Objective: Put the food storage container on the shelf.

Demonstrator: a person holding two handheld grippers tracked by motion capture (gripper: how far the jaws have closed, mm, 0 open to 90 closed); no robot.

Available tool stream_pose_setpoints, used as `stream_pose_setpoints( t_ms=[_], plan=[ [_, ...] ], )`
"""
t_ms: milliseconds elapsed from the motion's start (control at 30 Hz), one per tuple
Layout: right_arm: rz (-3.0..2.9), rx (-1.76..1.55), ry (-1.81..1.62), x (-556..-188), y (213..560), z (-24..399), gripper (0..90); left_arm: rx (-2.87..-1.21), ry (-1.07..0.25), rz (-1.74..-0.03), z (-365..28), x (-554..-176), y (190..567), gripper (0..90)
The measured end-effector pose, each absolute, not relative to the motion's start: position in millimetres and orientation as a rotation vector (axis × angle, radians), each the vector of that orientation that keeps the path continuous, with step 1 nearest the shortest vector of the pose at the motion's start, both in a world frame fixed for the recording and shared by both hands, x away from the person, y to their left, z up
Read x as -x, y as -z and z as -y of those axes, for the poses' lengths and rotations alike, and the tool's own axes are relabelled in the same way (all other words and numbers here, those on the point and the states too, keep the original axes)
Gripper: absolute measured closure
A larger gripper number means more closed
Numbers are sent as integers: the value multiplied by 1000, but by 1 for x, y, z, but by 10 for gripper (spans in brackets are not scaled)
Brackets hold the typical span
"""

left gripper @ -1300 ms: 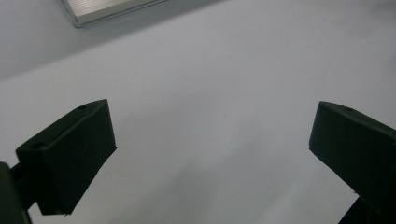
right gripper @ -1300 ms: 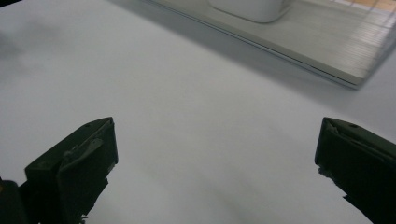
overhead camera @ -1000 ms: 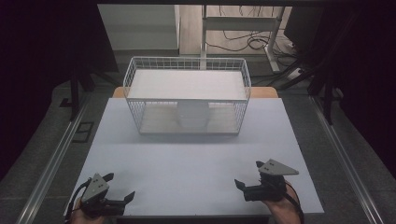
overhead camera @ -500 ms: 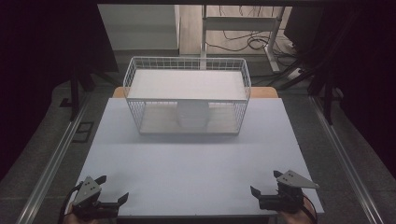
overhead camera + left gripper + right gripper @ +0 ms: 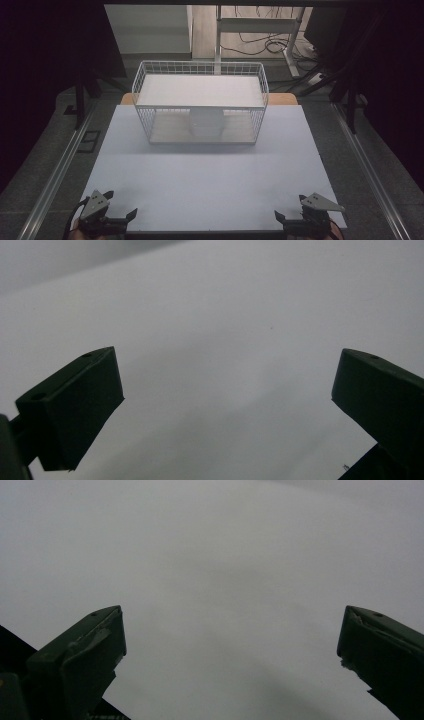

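Both jaws spread wide and empty, the left hand-held gripper (image 5: 121, 216) at 7 o'clock and the right hand-held gripper (image 5: 290, 217) at 5 o'clock rest at the table (image 5: 210, 185) edge, seemingly between steps, with any next reach heading toward the wire basket (image 5: 200, 102) at 12 o'clock.

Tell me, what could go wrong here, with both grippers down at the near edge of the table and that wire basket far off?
1. The white wire basket stands at the far side of the table, so the left gripper and right gripper, both open and empty, face a long reach.
2. The basket is light wire mesh; a push from one side might slide or tip it.
3. A pale object sits under the basket's shelf; its outline is hard to tell, so a grasp could miss.
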State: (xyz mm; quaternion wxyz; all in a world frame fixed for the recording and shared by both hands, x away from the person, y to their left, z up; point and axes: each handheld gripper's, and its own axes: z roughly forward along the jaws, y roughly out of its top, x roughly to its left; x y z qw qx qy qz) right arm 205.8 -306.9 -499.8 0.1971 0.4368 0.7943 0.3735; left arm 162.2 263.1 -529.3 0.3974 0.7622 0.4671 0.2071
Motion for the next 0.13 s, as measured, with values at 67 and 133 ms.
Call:
stream_pose_setpoints(
  t_ms=[67,133],
  plan=[
    [-2228,-1223,-1038,-206,500,306,0,-1936,-528,-1181,-262,-163,529,0],
    [-2231,-1222,-1032,-206,500,306,0,-1939,-529,-1182,-262,-163,529,0]
  ],
)
